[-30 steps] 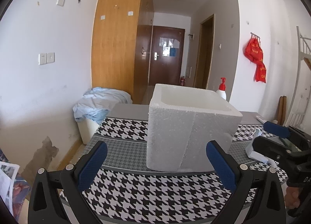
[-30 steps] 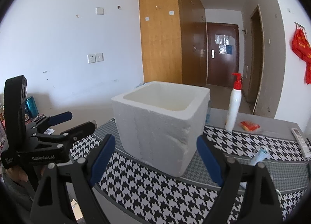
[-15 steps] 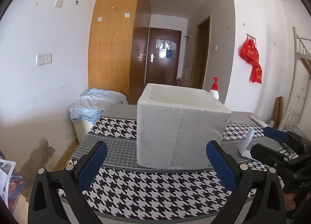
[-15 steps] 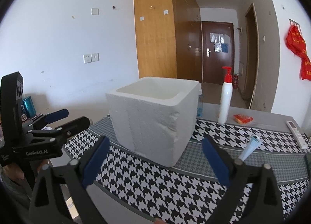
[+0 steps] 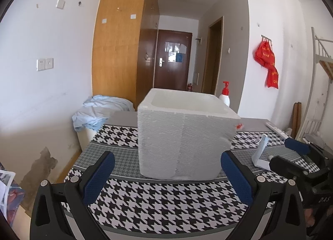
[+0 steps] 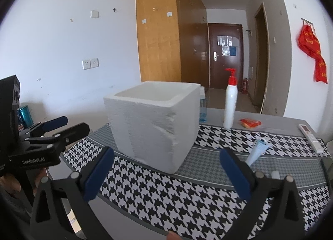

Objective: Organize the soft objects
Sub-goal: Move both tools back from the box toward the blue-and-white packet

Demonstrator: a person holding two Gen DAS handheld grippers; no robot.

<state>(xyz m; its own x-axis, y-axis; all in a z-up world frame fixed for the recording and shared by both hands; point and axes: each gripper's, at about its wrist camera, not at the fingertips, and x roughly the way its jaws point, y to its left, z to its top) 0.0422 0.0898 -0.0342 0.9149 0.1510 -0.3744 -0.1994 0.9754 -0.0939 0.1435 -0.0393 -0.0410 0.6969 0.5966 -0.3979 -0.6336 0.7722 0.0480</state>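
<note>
Both jaws wide open and empty: left gripper (image 5: pixel 166 179) and right gripper (image 6: pixel 166 175) sit low in their frames, short of the foam box (image 5: pixel 185 135) at frame centre on the houndstooth cloth (image 5: pixel 166 204). Soft items to sort look like the tube (image 6: pixel 257 151) centre-right by the right gripper's finger and the red packet (image 6: pixel 249 123) right of the pump bottle (image 6: pixel 230 102); box inside can't be seen. Risks, my guess: reaching past could nudge the light box or tip the bottle, and a hard pinch could squash or squirt the tube.
</note>
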